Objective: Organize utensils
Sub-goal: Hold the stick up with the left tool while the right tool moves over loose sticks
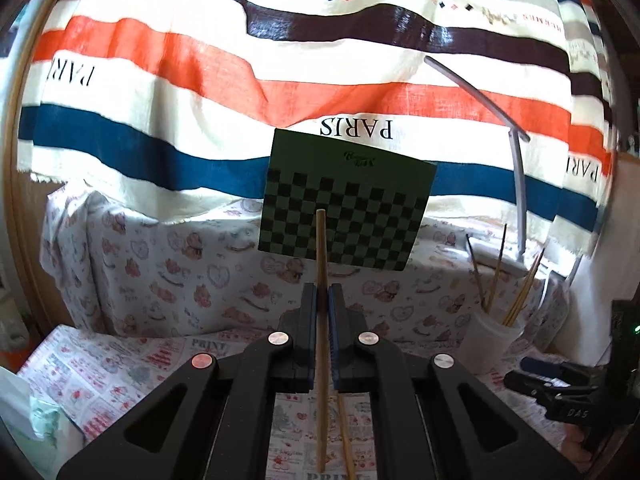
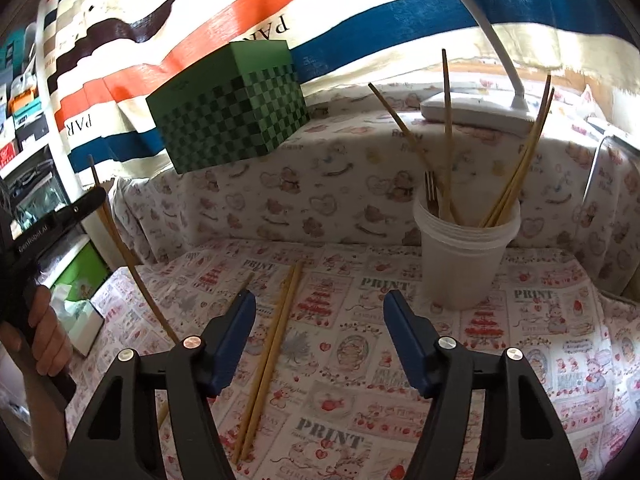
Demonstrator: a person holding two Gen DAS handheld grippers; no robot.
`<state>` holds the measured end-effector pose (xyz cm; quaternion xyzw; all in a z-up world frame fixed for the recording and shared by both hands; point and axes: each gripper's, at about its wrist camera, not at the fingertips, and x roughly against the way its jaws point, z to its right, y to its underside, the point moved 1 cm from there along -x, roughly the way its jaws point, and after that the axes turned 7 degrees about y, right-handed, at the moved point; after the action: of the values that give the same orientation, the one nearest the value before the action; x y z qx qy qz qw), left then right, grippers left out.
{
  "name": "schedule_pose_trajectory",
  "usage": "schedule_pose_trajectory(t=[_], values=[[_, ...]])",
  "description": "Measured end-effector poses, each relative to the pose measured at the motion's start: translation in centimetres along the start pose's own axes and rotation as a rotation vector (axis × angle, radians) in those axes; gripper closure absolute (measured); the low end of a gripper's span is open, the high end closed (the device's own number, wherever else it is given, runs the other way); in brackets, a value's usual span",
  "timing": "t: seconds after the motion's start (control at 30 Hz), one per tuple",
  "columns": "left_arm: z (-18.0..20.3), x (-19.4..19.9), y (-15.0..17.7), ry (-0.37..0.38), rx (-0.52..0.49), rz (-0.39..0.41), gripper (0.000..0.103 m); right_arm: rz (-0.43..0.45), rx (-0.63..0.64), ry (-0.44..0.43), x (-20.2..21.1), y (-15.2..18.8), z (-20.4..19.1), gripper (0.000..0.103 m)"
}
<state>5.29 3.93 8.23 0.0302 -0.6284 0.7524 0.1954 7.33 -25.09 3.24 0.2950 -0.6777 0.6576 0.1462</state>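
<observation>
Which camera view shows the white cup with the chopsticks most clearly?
The right wrist view shows the white cup best: it stands whole and near, with chopsticks and a fork inside. In the left wrist view the same cup sits small at the right edge, partly dark, and only the sticks in it can be told.

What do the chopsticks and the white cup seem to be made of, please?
The chopsticks look like bamboo or light wood: pale tan, matt, no shine. The white cup looks like plastic: smooth, slightly translucent, with stacked rims, so perhaps several nested cups. Neither can be told for certain by look alone.
</observation>
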Motion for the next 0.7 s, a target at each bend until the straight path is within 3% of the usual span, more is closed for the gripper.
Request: schedule_pose_trajectory(t=[0.37, 0.53, 0.7], values=[[0.4, 0.7, -0.4, -0.006, -0.009, -0.041, 0.099, -0.019, -0.004, 0.009, -0.5, -0.2, 0.3, 0.039], [-0.3, 1.1, -0.6, 0.013, 0.013, -0.008, 0.099, -0.035, -0.004, -0.071, 0.0, -0.3, -0.5, 0.043], [-0.4, 1.0, -0.5, -0.002, 0.017, 0.021, 0.099, -0.164, -0.019, -0.095, -3.3, -1.4, -2.1, 0.058]])
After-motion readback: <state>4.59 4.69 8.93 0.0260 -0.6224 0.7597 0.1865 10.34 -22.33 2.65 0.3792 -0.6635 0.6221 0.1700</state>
